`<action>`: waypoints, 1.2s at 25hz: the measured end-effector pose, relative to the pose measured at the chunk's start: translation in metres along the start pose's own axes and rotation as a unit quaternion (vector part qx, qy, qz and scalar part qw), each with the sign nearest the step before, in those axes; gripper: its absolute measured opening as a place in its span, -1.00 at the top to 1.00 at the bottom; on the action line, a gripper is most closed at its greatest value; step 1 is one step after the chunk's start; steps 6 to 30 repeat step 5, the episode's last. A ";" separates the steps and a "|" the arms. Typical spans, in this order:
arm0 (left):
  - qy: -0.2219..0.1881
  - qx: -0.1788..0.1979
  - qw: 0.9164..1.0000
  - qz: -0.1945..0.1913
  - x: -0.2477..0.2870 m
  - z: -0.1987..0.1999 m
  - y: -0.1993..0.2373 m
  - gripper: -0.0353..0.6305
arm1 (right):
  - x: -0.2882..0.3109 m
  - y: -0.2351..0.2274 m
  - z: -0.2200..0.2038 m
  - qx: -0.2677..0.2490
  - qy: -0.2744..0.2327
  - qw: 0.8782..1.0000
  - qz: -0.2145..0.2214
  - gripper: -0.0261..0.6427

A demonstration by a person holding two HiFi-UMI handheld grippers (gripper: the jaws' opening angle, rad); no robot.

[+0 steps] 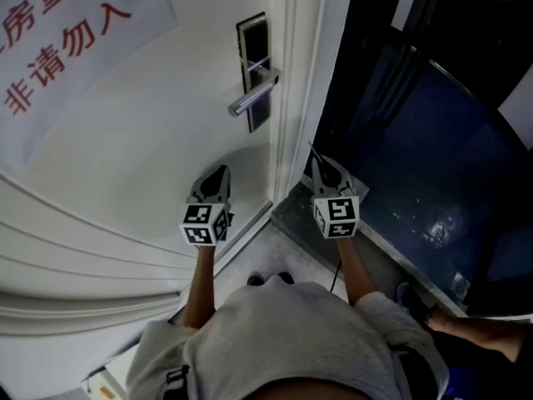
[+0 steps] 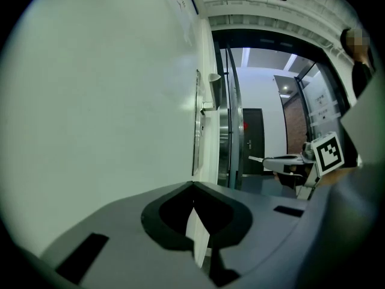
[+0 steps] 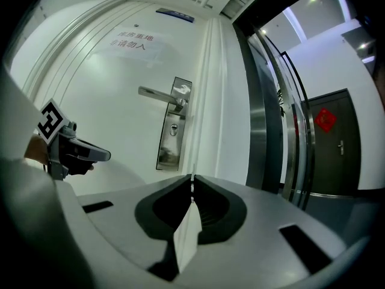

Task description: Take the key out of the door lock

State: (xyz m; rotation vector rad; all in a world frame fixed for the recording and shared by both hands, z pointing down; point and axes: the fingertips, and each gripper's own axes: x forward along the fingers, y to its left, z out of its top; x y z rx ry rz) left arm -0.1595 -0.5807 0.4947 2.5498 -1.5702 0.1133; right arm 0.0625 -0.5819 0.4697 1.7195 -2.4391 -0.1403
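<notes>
While the left gripper (image 2: 194, 185) sits closed and empty, the right gripper (image 3: 192, 178) pinches the key (image 3: 192, 168), edge-on, long axis in line with the jaws, tip toward the door (image 3: 108, 101).

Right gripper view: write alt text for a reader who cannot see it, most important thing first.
The right gripper, jaws shut, points at a white door with a silver lever handle and a lock plate. The left gripper shows at the left edge.

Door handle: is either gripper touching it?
No: the head view shows the left gripper and right gripper both below the door handle, apart from it.
</notes>
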 end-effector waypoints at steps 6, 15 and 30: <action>0.000 0.003 1.000 0.001 0.002 0.000 0.000 0.84 | 0.004 0.002 0.000 0.000 0.000 1.000 0.005 0.83; 0.000 0.003 1.000 0.001 0.002 0.000 0.000 0.84 | 0.004 0.002 0.000 0.000 0.000 1.000 0.005 0.83; 0.000 0.003 1.000 0.001 0.002 0.000 0.000 0.84 | 0.004 0.002 0.000 0.000 0.000 1.000 0.005 0.83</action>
